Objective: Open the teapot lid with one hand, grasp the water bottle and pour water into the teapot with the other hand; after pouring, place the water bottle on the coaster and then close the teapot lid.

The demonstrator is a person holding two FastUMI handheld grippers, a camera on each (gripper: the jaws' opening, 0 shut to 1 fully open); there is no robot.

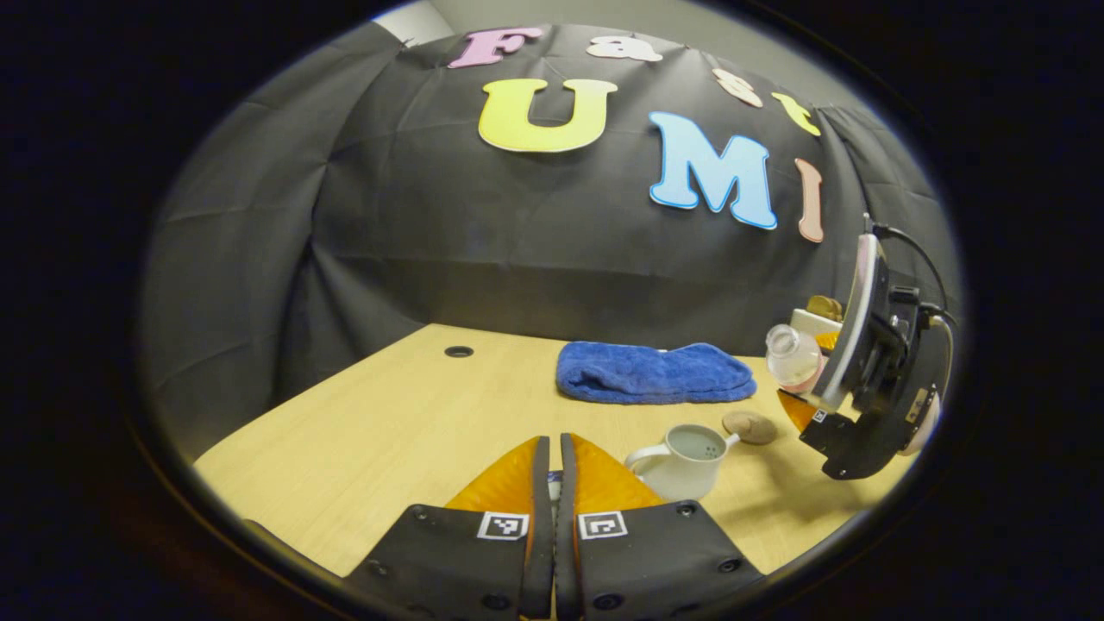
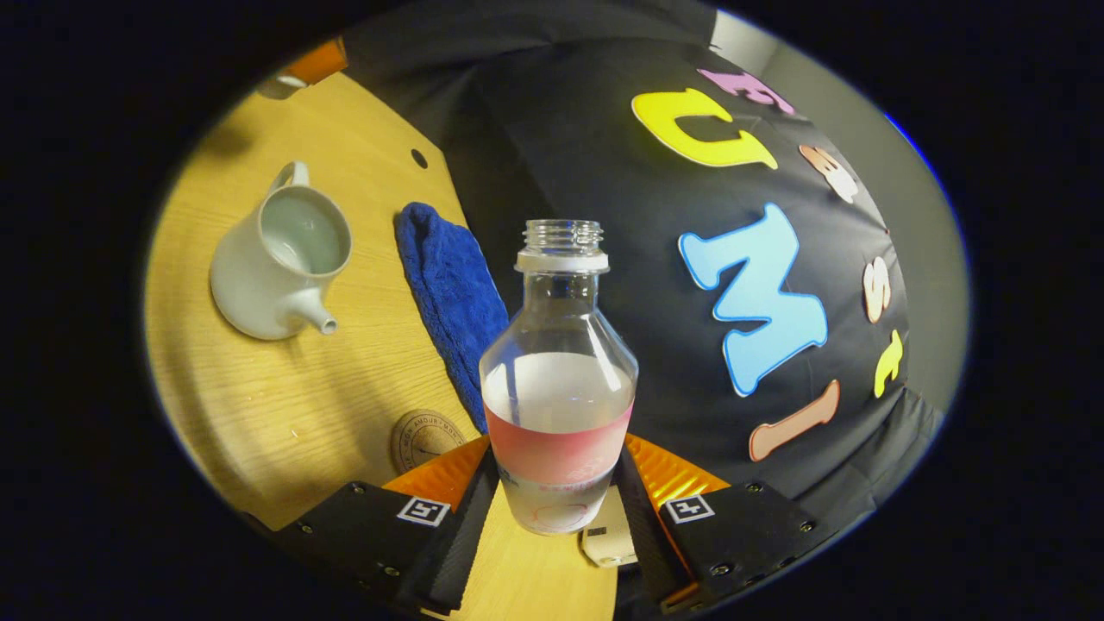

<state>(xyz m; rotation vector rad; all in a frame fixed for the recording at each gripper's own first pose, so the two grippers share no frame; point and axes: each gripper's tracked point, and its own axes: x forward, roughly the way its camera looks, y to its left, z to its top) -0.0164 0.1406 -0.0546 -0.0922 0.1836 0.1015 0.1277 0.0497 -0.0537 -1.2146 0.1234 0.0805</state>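
- Pinched in our right tool (image 2: 552,509), the water bottle (image 2: 559,379) stands uncapped.
- Our left tool (image 1: 553,483) is pressed together.
- We see the teapot (image 2: 274,259) lidless on the bench (image 2: 285,388).

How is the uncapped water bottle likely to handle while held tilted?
The water bottle is open-topped and partly full, so tipping further would probably spill. Its clear wall looks smooth, possibly slippery. The right tool clamps its lower body, likely leaving it top-heavy.

open teapot (image 1: 681,461), blue towel (image 1: 655,373), tilted bottle (image 1: 792,355)
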